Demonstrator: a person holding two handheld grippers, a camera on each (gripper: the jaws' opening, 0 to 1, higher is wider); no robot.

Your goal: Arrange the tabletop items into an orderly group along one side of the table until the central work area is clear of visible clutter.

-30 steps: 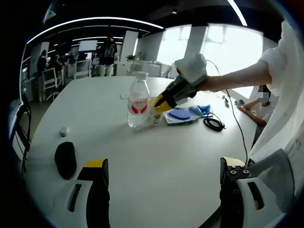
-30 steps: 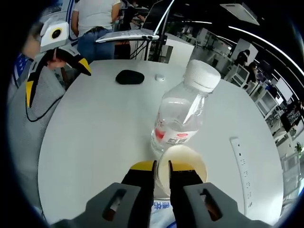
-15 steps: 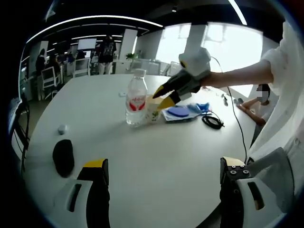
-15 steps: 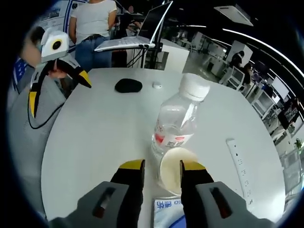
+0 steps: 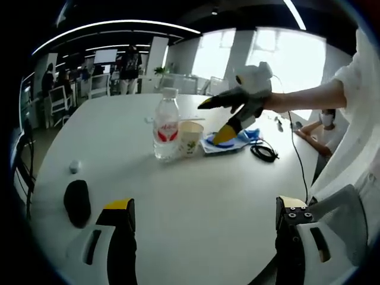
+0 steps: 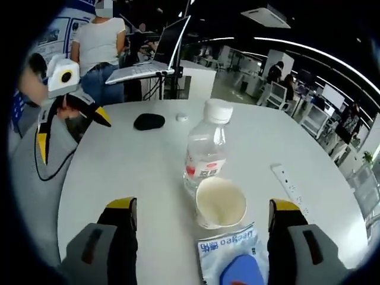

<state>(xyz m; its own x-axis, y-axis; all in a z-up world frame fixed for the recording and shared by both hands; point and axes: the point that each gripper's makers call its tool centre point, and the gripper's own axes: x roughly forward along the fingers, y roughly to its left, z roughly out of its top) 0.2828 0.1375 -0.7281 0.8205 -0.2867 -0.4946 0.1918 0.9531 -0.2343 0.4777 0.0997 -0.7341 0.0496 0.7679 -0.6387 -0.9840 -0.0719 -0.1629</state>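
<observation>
The water bottle (image 6: 205, 148) is clear glossy plastic with a matt white cap and a shiny red-and-white label, and right next to it the cup (image 6: 220, 203) looks like plain matt paper, creamy inside. They sit on a smooth white table (image 6: 124, 172) with a slight sheen. Just past the cup from the bottle there's a crinkly, shiny plastic packet (image 6: 231, 255), printed white and blue.

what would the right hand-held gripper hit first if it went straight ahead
Most likely the paper cup, which sits centred between the open right hand-held gripper jaws, with the water bottle just behind it. Depth is hard to judge in this fisheye view.
</observation>
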